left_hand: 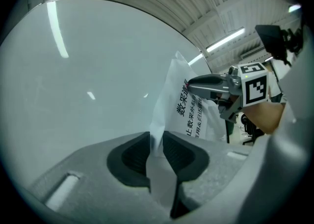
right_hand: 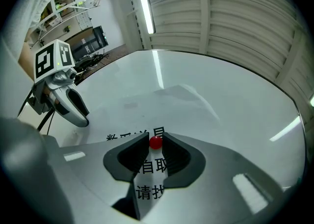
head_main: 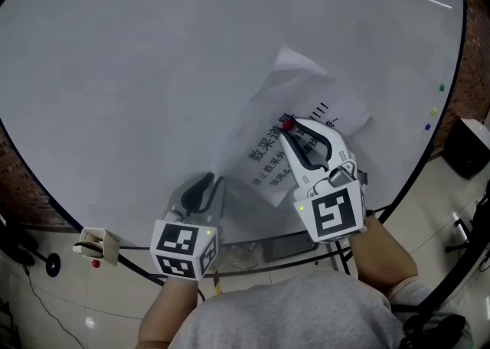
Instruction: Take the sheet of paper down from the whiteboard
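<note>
Your left claw [left_hand: 157, 145] is pinched tight on the lower left corner of the sheet of paper [head_main: 264, 114], the thin edge running up from between its pads. The sheet lies against the whiteboard [head_main: 153, 72] near its lower right edge, creased and bulging away from the surface on its left side. Your right claw [right_hand: 155, 142] sits over the middle of the sheet's printed face, narrowed around a small red magnet [right_hand: 155, 142] with a pad touching each side. The two claws are near each other, left one lower.
</note>
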A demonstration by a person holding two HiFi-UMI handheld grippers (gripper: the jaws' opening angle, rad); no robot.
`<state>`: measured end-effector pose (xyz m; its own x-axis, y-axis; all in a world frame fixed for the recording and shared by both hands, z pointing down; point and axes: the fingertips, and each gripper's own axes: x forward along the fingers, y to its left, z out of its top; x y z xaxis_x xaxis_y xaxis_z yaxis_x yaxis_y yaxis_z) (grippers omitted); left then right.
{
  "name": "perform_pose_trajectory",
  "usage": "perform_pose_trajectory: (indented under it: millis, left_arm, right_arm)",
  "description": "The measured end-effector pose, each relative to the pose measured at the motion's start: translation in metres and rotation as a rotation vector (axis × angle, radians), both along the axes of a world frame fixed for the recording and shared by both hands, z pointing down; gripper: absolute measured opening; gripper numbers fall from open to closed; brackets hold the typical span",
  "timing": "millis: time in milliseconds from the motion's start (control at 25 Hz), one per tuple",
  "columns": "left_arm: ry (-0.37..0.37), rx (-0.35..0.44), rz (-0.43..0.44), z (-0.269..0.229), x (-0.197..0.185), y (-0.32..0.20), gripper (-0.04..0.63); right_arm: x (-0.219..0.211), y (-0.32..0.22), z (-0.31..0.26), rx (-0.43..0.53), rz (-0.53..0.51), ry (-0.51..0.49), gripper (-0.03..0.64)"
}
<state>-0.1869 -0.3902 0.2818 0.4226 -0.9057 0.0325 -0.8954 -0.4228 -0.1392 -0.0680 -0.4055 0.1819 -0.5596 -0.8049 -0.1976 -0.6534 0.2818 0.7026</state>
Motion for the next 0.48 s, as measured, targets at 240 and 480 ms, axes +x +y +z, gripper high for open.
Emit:
perform_pose_trajectory:
  millis: [240, 480]
  left_arm:
    - [0.011, -0.042, 0.055, 0.005, 0.009, -0.001, 0.009]
    - [0.02, -0.049, 0.103, 0.004, 0.012, 0.01, 0.006]
  right_arm:
    - [-0.001, 0.0, 0.0, -0.008, 0.002, 0.004, 0.081]
    - [0.0, -0.001, 0.0, -0.017, 0.013, -0.011, 0.081]
